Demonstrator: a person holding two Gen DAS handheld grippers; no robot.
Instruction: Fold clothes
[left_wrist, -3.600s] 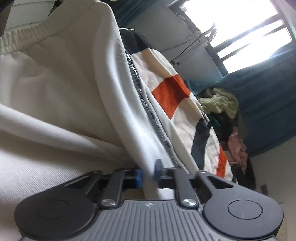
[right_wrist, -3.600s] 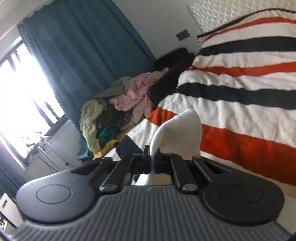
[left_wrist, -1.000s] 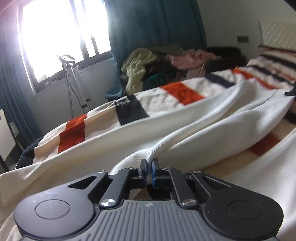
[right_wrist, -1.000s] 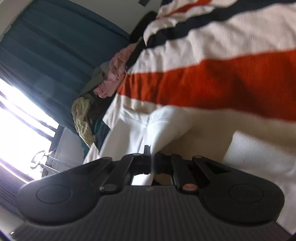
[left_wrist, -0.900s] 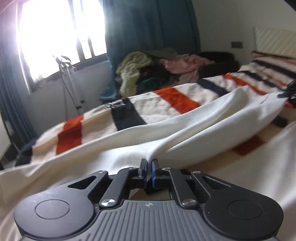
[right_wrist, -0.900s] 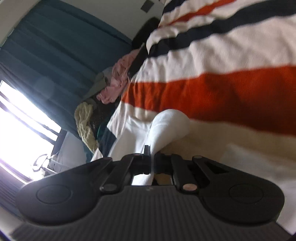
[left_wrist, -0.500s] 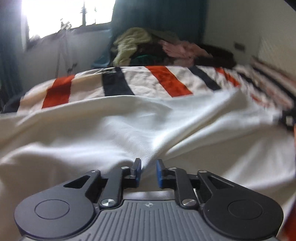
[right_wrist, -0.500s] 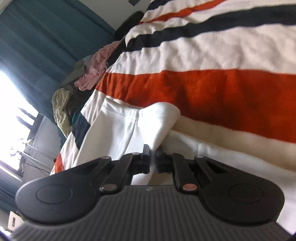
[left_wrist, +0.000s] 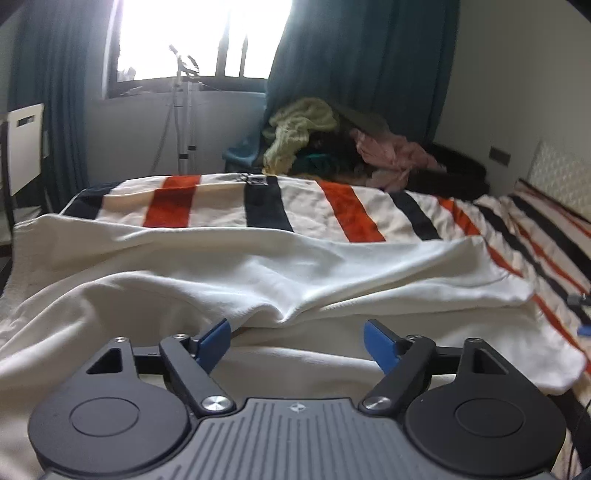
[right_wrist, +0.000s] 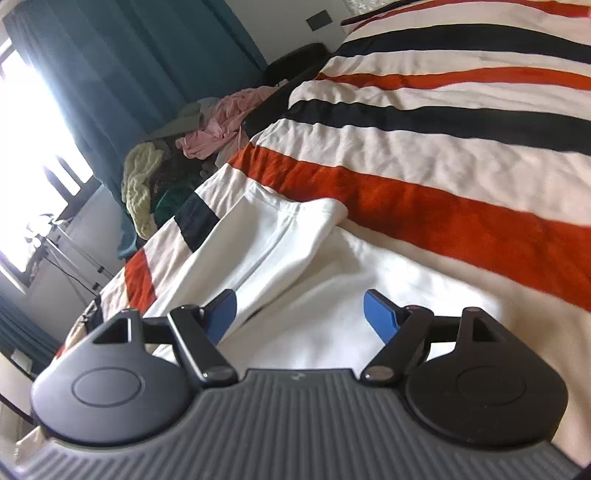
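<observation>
A white garment (left_wrist: 280, 273) lies folded over lengthwise across the striped bed cover (left_wrist: 332, 206), with rumpled ridges along its near side. My left gripper (left_wrist: 297, 341) hangs just above it, its blue-padded jaws opening wide with nothing pinched between them. In the right wrist view the garment's narrow end (right_wrist: 295, 236) rests flat on the bed cover (right_wrist: 424, 162), one layer on another. My right gripper (right_wrist: 299, 312) is over that end, jaws opening wide too, and the cloth lies below them, free of the pads.
A heap of unfolded clothes (left_wrist: 332, 144), yellow-green, pink and dark, is piled beyond the bed's far edge by teal curtains (left_wrist: 369, 66). A metal stand (left_wrist: 184, 122) is under the bright window. The padded headboard (left_wrist: 561, 173) is at the right.
Both grippers were shut on folds of the white garment; they have let go, opened wide and pulled back and up. The garment now lies loose on the bed.
</observation>
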